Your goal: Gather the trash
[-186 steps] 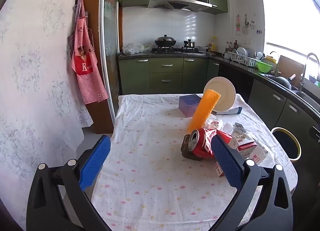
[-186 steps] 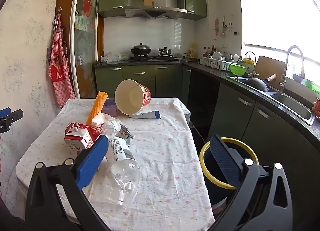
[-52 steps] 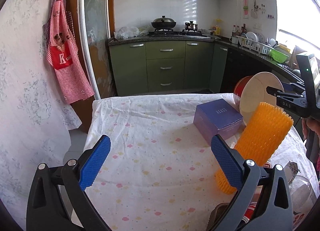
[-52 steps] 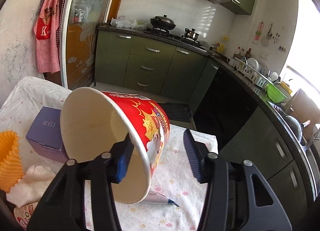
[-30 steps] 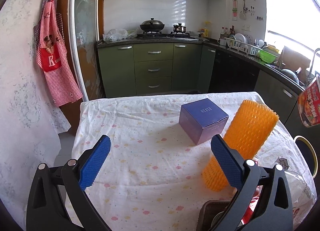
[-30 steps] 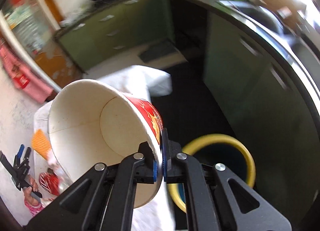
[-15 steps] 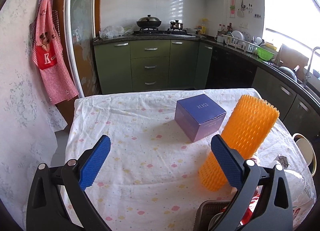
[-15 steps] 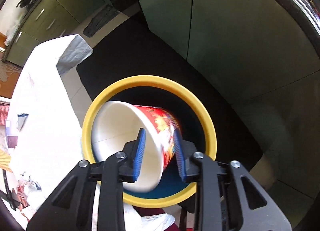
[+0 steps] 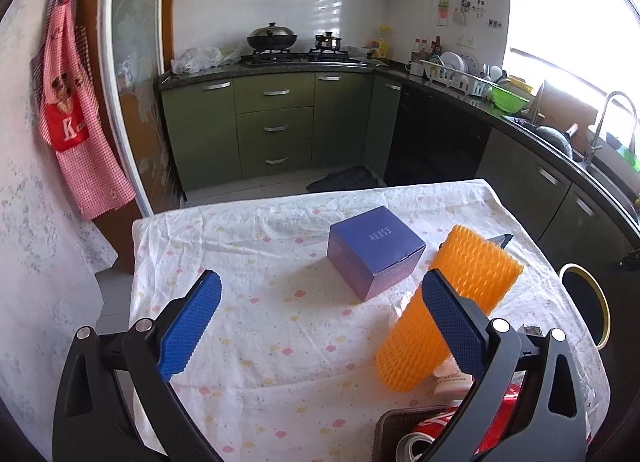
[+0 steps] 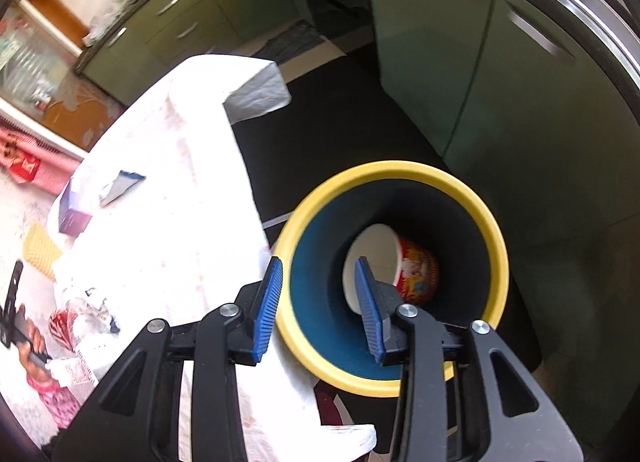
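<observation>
The red and white paper noodle cup (image 10: 404,270) lies on its side deep inside the yellow-rimmed bin (image 10: 384,176). My right gripper (image 10: 320,302) hangs over the bin's near rim, its jaws opening with nothing between the pads. My left gripper (image 9: 320,326) stands open above the table, nothing in it. An orange foam net sleeve (image 9: 452,310) leans just behind its right finger. A purple box (image 9: 374,252) sits further back. A red can (image 9: 436,432) and a brown piece lie at the bottom right.
The table has a white spotted cloth (image 9: 256,246). The bin (image 9: 586,302) stands on the floor off its right edge. A toothpaste tube (image 10: 120,186), a clear bottle and crumpled wrappers (image 10: 88,322) lie on the table. Green cabinets (image 9: 272,126) line the walls. A hand (image 10: 32,342) holds the left gripper.
The noodle cup left my right gripper and dropped to the bin's bottom; the right jaws widened. The left gripper rose a little and the table slid lower in its view.
</observation>
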